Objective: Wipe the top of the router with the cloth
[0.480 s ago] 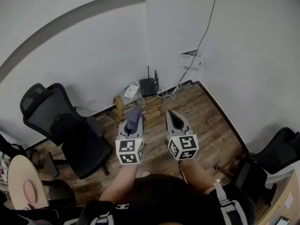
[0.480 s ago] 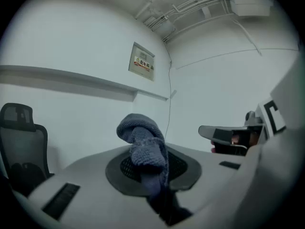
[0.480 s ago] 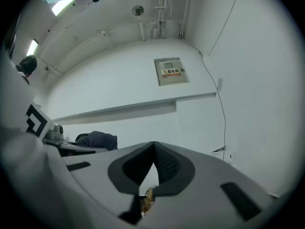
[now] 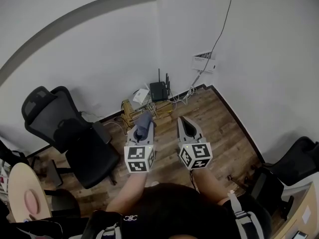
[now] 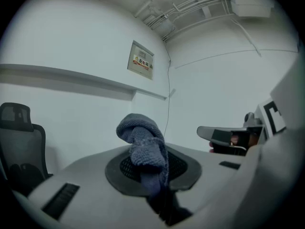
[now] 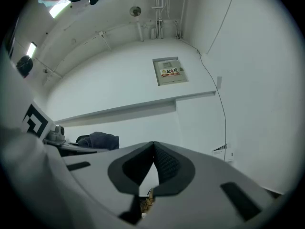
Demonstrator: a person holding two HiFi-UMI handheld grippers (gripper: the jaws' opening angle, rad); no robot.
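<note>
Cloth [image 5: 143, 144] clamped in left claw [image 4: 144, 123] — router [image 4: 158, 90] ahead, apart

Probably an office — swivel chair [image 4: 70, 133], router [image 4: 158, 90], cables [image 4: 177, 100] by white walls.

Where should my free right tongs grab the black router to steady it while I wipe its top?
Likely the router's black body at a side edge, below the antennas, coming from the floor side: the wall is behind it, and that leaves its top free for the cloth.
</note>
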